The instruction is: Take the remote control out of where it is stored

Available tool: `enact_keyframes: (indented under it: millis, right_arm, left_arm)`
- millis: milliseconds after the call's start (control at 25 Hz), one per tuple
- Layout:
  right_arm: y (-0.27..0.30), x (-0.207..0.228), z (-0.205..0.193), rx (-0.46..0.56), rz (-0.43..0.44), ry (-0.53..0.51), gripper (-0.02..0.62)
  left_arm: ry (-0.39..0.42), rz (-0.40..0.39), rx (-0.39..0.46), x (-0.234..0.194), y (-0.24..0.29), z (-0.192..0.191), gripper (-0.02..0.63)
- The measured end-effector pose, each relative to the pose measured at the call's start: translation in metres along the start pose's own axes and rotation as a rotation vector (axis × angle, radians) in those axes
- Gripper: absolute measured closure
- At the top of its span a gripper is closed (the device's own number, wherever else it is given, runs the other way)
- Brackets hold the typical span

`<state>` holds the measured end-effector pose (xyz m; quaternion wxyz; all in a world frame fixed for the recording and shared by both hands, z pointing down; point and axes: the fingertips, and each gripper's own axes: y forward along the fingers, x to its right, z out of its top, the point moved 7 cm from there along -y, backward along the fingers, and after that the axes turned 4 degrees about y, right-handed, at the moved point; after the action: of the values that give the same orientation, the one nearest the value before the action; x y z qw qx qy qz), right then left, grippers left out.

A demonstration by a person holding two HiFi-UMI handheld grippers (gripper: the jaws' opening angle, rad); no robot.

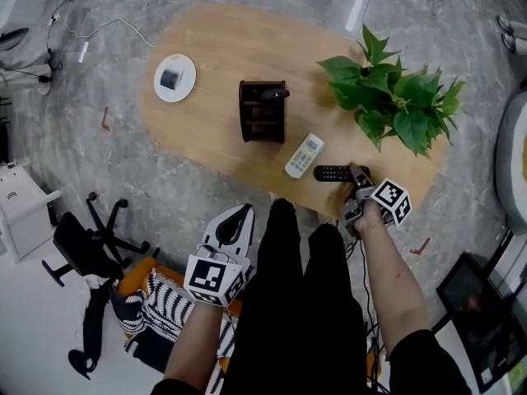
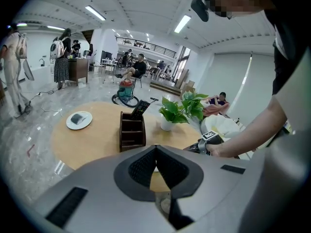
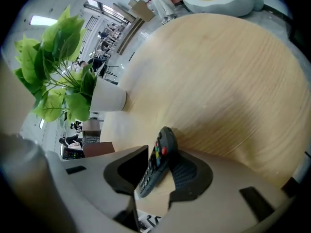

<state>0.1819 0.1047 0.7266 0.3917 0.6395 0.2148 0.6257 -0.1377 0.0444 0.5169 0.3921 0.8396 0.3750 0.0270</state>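
The right gripper [image 1: 356,176] reaches down to the near edge of the oval wooden surface [image 1: 214,52], just in front of the potted plant [image 1: 395,97]. The black remote control [image 1: 332,173] lies flat on the surface there, out of the brown wooden organizer [image 1: 263,113], with one end between this gripper's jaws.

In the right gripper view the jaws stand partly apart. The black remote control [image 3: 156,163] leans on its edge against the right-hand pad, its coloured buttons facing the other jaw, and a dark gap shows between it and that jaw. So the pads do not clamp it. Its far end sits on the wood, and the plant's white pot [image 3: 108,97] is beyond it.

A white remote [image 1: 304,155] lies on the surface just beside the black one, between it and the organizer. A second dark remote [image 1: 274,94] stands in the organizer's far compartment and sticks out of the top. A white plate [image 1: 165,93] holding a small dark item sits well apart, at the surface's other end.

The left gripper [image 1: 237,219] hangs off the surface beside the person's legs, with its jaws closed together and nothing between them [image 2: 156,154].
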Motion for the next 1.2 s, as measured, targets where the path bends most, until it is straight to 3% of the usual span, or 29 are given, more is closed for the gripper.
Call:
enact_keyframes:
  millis: [200, 480, 800, 920, 1040, 1200]
  right_arm:
    - [0.000, -0.003, -0.001, -0.025, -0.051, -0.065, 0.430]
    - [-0.007, 0.001, -0.003, -0.088, -0.268, -0.086, 0.336]
    - [-0.029, -0.003, -0.009, -0.131, -0.234, -0.117, 0.336]
    - [-0.043, -0.017, -0.007, -0.136, -0.192, -0.212, 0.337]
    - [-0.058, -0.046, -0.005, -0.118, -0.132, -0.406, 0.339]
    - [-0.081, -0.089, -0.005, -0.057, -0.067, -0.665, 0.441]
  left_arm:
    - [-0.004, 0.000, 0.007, 0.004, 0.000, -0.001, 0.600]
    - [-0.026, 0.014, 0.020, 0.006, -0.007, -0.006, 0.600]
    - [-0.033, 0.039, 0.059, 0.006, -0.016, 0.000, 0.600]
    - [-0.033, 0.045, 0.084, 0.009, -0.020, 0.008, 0.600]
    - [-0.022, 0.044, 0.112, 0.012, -0.022, 0.018, 0.600]
    - [-0.004, 0.048, 0.156, 0.014, -0.024, 0.035, 0.600]
